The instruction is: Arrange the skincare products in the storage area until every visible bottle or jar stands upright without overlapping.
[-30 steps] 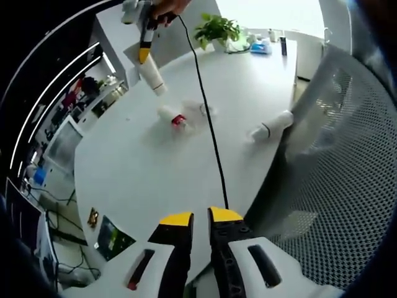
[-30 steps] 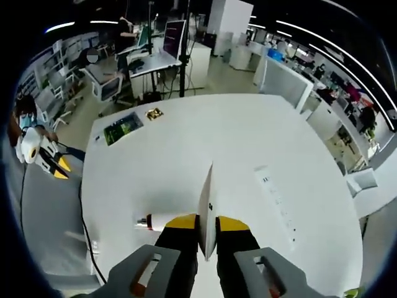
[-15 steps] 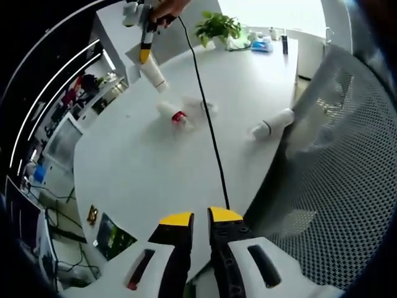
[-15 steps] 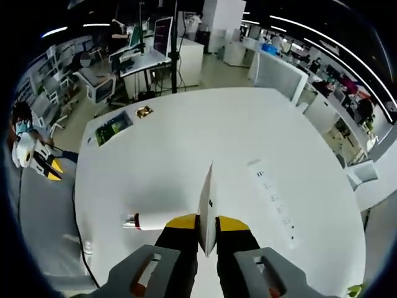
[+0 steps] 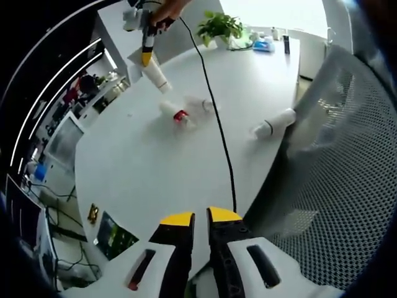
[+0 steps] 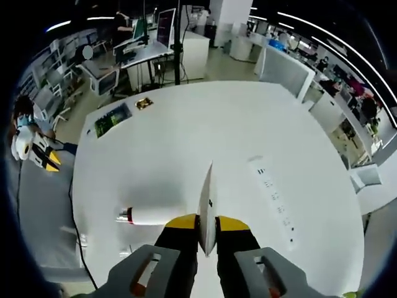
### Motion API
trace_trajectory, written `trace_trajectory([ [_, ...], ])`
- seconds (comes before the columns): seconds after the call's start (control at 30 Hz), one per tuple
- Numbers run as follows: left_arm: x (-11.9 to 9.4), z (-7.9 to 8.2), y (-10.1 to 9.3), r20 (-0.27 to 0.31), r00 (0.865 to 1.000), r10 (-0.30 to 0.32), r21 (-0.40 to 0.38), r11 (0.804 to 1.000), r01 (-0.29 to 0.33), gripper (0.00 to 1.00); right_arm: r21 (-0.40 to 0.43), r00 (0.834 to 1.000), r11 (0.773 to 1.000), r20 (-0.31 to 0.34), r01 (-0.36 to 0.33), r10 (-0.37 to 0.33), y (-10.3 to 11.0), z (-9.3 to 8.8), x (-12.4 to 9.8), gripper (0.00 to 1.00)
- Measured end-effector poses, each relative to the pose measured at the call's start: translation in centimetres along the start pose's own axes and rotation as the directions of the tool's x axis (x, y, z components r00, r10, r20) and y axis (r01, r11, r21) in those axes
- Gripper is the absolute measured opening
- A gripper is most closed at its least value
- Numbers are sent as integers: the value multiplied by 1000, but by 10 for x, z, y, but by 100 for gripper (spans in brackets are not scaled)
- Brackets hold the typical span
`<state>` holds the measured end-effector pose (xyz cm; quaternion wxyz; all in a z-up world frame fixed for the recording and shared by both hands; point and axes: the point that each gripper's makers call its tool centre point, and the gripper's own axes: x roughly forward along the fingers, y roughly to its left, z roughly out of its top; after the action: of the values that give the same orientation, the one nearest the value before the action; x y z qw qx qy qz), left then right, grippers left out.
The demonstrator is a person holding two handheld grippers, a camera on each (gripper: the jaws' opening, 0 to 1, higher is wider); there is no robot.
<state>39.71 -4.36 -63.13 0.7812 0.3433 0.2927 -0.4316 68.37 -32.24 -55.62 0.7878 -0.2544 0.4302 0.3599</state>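
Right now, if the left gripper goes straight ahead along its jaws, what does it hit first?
Probably the bare white table top: the left gripper sits shut off its near edge, beside the black cable. The lying white bottles are further on; depth is unclear.

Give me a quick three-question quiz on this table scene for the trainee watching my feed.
1. True or false: the right hand-held gripper is shut on a white tube.
2. Pick one: the tube with the red cap on the table is A) standing upright, B) lying on its side, C) inside a box.
3. Short answer: what runs from the right hand-held gripper across the table toward the near edge?

Key: 1 true. 2 B. 3 a black cable.
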Motion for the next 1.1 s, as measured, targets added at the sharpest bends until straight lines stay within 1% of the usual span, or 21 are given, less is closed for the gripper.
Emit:
trace_trajectory([
  [0.27,0,-1,-1,-4,1000,-2,0,1000,2,7,-10,999,999,-17,-38,38,1,-13,11,2],
  [0.43,1,-2,-1,-11,1000,-6,-2,1000,6,7,-21,998,998,0,-60,60,2,-14,15,2],
  [0.6,2,-3,-4,-19,1000,-20,5,1000,20,6,-15,996,996,-1,-88,88,2,-18,20,2],
  [0.8,3,-4,-3,-26,1000,-17,-4,1000,17,7,-51,993,991,4,-120,120,8,-17,26,2],
  [0.97,4,-5,-6,-32,999,-31,5,1000,31,6,-71,991,989,22,-132,134,8,-14,32,2],
  [1.1,4,-6,-5,-34,999,-27,-1,1000,27,6,-87,988,985,33,-151,154,11,-17,37,2],
])
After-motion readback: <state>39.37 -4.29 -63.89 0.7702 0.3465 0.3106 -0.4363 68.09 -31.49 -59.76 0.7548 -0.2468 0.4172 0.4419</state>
